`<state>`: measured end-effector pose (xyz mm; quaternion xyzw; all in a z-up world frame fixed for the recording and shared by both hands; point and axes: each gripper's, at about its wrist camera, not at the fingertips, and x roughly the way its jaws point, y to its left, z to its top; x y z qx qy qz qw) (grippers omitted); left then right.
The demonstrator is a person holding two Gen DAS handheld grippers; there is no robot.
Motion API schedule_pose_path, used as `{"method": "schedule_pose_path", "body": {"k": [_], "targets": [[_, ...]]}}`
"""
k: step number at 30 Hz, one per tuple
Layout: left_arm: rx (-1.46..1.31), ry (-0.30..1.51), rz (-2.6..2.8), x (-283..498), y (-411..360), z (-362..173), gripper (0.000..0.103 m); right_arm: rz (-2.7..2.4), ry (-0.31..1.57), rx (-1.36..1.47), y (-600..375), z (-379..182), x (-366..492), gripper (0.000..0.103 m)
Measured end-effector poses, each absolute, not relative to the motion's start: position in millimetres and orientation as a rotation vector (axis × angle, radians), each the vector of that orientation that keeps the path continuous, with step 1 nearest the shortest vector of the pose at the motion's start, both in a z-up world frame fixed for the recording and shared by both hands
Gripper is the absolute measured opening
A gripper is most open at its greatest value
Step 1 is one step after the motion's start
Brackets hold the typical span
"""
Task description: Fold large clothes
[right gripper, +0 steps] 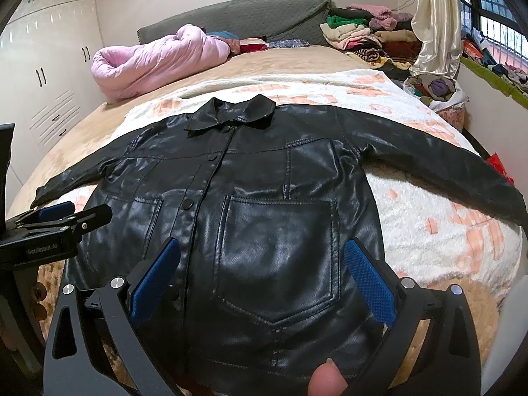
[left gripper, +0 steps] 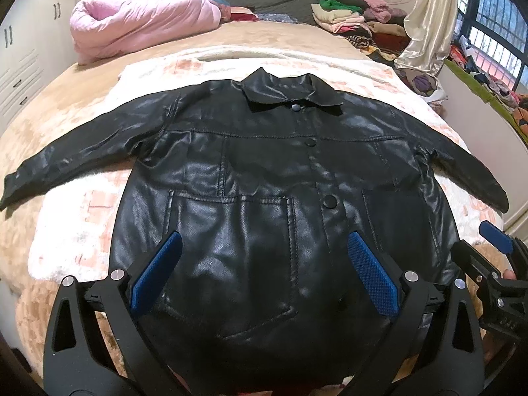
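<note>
The jacket (left gripper: pixel 264 178) lies flat, front up, on the blanket (left gripper: pixel 379 76), collar at 12 o'clock, and with both the left gripper (left gripper: pixel 264 274) and right gripper (right gripper: pixel 262 280) wide open and empty above its hem, the slick leather may slip from a shallow pinch.
</note>
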<state>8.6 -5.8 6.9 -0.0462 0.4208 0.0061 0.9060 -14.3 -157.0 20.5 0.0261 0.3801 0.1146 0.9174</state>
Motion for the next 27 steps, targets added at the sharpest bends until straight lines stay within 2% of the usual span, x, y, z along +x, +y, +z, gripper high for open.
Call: {"method": "schedule_pose_path", "body": {"k": [13,27], "targets": [[-0.114,0.845,-0.007,51.7,-15.5,29.1,0.094,0.205,0.755,0.064,-162.6,39.8,23.1,0.099],[-0.118,0.896,-0.01,107.2,-25.3,27.2,0.094,0.167,0.757,0.087,-175.2,39.8,68.8,0.099]]}}
